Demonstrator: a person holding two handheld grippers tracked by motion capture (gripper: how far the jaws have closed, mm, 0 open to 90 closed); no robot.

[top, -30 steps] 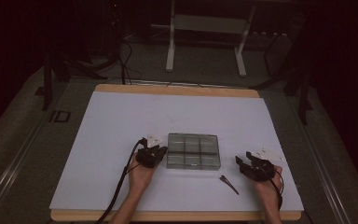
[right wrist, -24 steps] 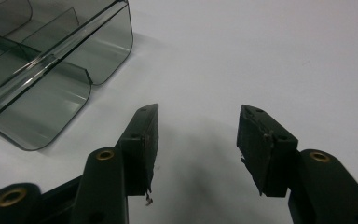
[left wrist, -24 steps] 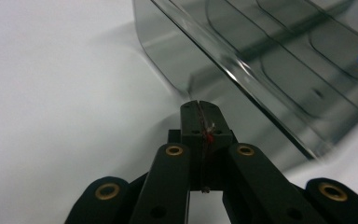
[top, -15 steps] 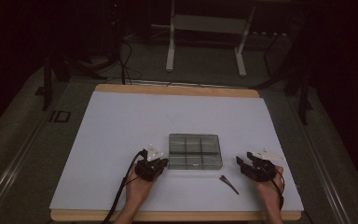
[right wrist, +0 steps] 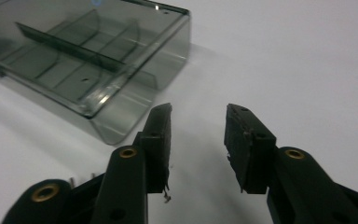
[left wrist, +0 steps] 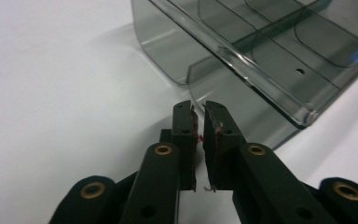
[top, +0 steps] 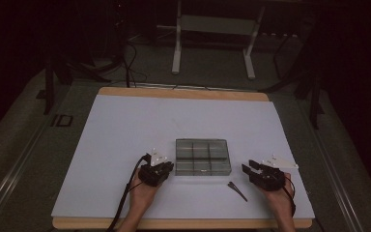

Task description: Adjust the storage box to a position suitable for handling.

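Left gripper (top: pixel 167 167) just opening off tray (top: pixel 203 155), right gripper (top: pixel 249 170) narrowing, empty

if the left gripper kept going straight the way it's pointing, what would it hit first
Most likely the smoky clear compartment box. The left gripper, its jaws just opened a sliver with nothing between them, points at the box's near corner wall, with bare white table before it. The exact gap is hard to judge.

We see a white-topped bench (top: pixel 125 145) with a wooden edge; on it lie a smoky compartment tray (top: pixel 203 157) and, just beside, a small dark tool (top: pixel 237 190).
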